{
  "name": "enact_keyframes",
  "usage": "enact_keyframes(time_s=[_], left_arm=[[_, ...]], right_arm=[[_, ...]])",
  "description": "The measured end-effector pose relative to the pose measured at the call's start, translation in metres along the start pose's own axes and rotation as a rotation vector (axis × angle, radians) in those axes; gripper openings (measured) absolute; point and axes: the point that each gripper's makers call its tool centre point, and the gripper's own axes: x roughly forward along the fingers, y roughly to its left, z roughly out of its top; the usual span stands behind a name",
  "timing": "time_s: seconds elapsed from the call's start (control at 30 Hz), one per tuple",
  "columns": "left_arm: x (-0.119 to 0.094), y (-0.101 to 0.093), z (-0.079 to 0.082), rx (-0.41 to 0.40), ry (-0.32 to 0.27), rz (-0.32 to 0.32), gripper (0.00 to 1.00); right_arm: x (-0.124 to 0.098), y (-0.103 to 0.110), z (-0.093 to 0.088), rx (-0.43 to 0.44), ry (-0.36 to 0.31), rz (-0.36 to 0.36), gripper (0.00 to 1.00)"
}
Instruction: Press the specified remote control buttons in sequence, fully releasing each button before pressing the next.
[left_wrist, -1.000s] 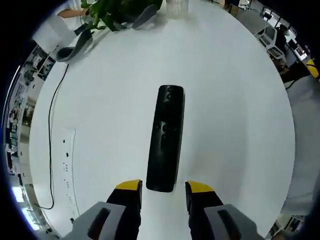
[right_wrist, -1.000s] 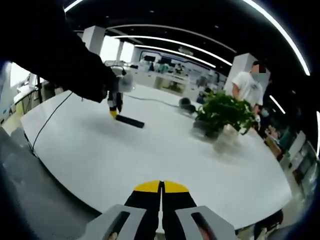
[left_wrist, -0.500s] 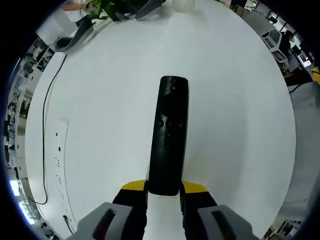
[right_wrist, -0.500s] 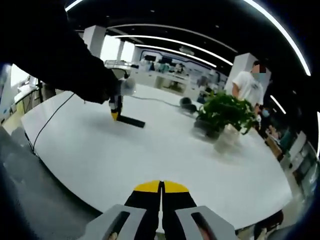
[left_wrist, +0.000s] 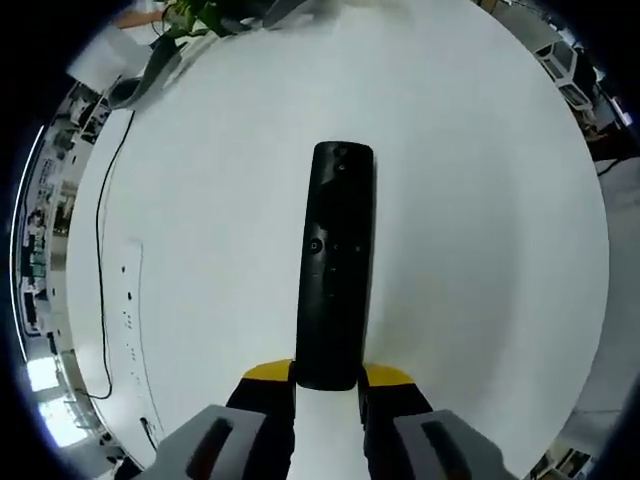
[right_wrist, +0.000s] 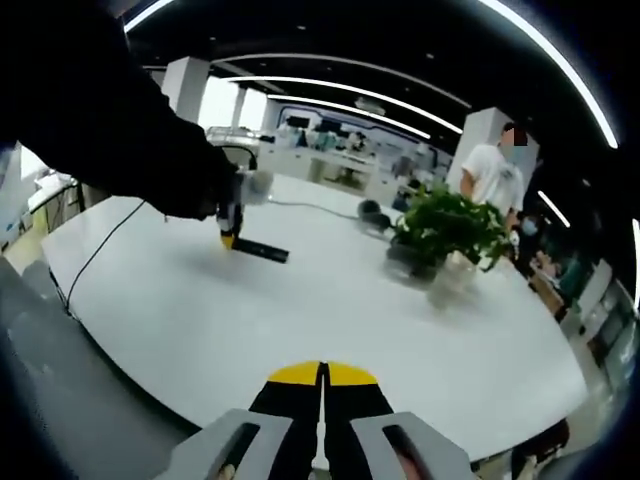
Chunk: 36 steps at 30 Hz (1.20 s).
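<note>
Left hand-held gripper (left_wrist: 327, 378) has its yellow-tipped jaws set close on either side of the near end of the long black plastic remote control (left_wrist: 334, 262), which lies flat on the round white table (left_wrist: 480, 200) — apparently to steady it for pressing. Right hand-held gripper (right_wrist: 322, 377) hangs well back with jaws together, empty — likely kept free as the pressing tool.

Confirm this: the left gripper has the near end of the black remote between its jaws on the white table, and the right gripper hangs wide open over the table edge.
Wrong on one count: the right gripper is shut, its yellow tips pressed together in the right gripper view. The rest holds: the left gripper has the remote's near end between its jaws on the white table.
</note>
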Motion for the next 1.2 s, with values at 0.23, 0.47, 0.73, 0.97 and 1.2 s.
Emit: enact_keyframes(time_s=[0.23, 0.47, 0.73, 0.97, 1.2], left_arm=[[0.000, -0.019, -0.002, -0.013, 0.015, -0.004, 0.24], [-0.002, -0.043, -0.004, 0.036, 0.078, -0.006, 0.24], [-0.005, -0.066, -0.006, 0.050, 0.100, -0.015, 0.24], [-0.006, -0.083, -0.009, 0.058, 0.103, -0.014, 0.24], [-0.006, -0.097, -0.013, 0.023, 0.100, -0.050, 0.24]], right_arm=[[-0.001, 0.001, 0.000, -0.002, -0.005, 0.007, 0.00], [-0.002, 0.001, 0.001, 0.005, -0.015, 0.005, 0.00], [-0.003, -0.001, 0.002, 0.012, -0.026, -0.002, 0.00], [-0.002, -0.001, 0.001, 0.003, -0.025, 0.000, 0.00], [-0.004, -0.002, 0.003, 0.011, -0.042, -0.001, 0.00]])
